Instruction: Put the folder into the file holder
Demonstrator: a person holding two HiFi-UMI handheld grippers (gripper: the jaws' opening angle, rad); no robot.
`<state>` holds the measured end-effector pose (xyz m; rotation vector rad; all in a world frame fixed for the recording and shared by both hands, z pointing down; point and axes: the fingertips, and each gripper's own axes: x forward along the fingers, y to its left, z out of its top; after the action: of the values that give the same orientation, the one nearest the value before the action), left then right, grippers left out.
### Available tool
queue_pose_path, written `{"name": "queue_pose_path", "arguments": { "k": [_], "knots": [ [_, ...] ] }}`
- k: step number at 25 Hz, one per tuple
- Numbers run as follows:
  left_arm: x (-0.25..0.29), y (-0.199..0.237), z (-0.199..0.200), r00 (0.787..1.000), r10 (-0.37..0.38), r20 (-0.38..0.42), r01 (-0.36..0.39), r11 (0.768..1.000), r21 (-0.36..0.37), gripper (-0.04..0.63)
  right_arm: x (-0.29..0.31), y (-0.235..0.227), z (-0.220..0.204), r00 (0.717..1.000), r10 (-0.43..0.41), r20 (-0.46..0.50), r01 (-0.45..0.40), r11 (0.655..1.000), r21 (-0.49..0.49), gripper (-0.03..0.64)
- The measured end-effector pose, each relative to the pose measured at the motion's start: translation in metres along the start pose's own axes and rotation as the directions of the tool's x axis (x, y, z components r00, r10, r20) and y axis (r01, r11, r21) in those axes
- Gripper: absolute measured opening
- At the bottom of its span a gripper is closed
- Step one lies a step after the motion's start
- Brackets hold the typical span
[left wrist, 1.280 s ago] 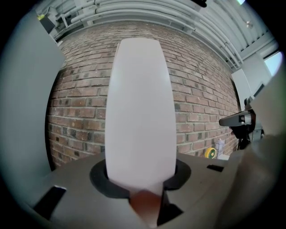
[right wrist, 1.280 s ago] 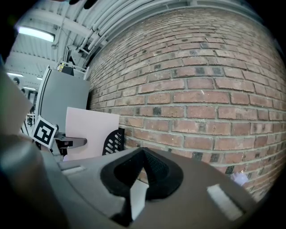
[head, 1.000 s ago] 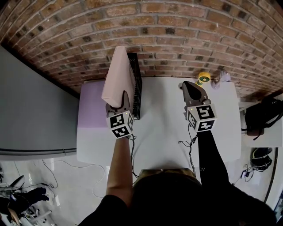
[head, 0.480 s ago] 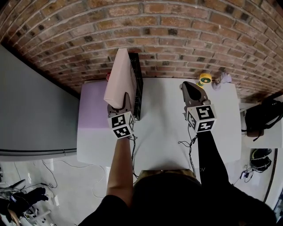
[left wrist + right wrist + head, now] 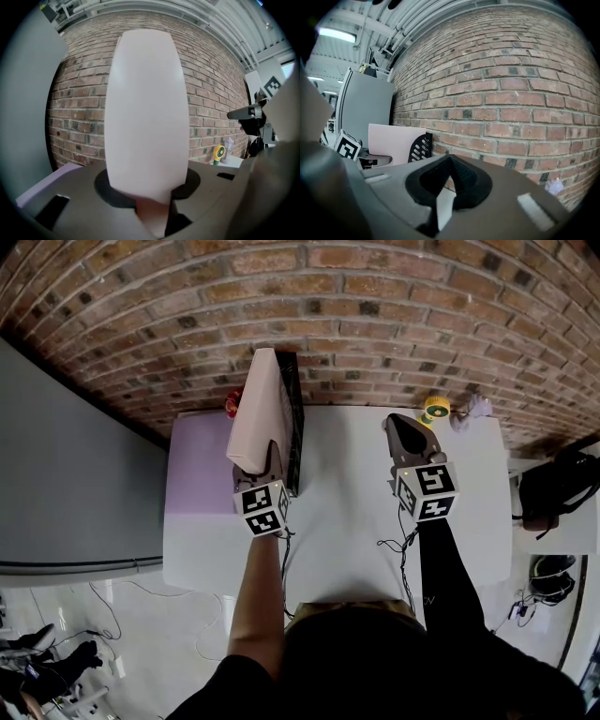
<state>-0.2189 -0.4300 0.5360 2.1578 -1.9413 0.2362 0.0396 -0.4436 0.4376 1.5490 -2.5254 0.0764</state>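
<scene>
Here, left gripper (image 5: 267, 463) clamps the folder (image 5: 257, 409); upright — beside file holder (image 5: 293, 432).

The left gripper (image 5: 266, 460) is extended forward on a bare forearm (image 5: 258, 601) and tipped slightly downward. Its jaws are clamped on the near edge of the folder (image 5: 262, 404), which is held upright. The right gripper (image 5: 401, 423) is extended alongside it, well apart, on a dark-sleeved arm (image 5: 448, 568). Its jaws are seen closed tip to tip, with nothing gripped between them. Both arms are stretched roughly parallel, away from the body.
</scene>
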Motion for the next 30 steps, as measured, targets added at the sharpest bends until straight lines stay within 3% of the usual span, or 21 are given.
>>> {"name": "queue_pose_path", "arguments": {
  "k": [9,30],
  "knots": [
    [-0.001,-0.005,-0.011,1.0,-0.027,0.005,0.027,1.0,0.016,0.147,0.002,0.011,-0.007,1.0,0.013,-0.008,-0.013,1.0,0.008,-0.002],
    [0.001,-0.006,-0.031,0.995,-0.079,-0.059,0.077,0.997,-0.032,0.153,-0.017,0.018,0.0,1.0,0.017,-0.008,-0.017,1.0,-0.014,-0.002]
  ]
}}
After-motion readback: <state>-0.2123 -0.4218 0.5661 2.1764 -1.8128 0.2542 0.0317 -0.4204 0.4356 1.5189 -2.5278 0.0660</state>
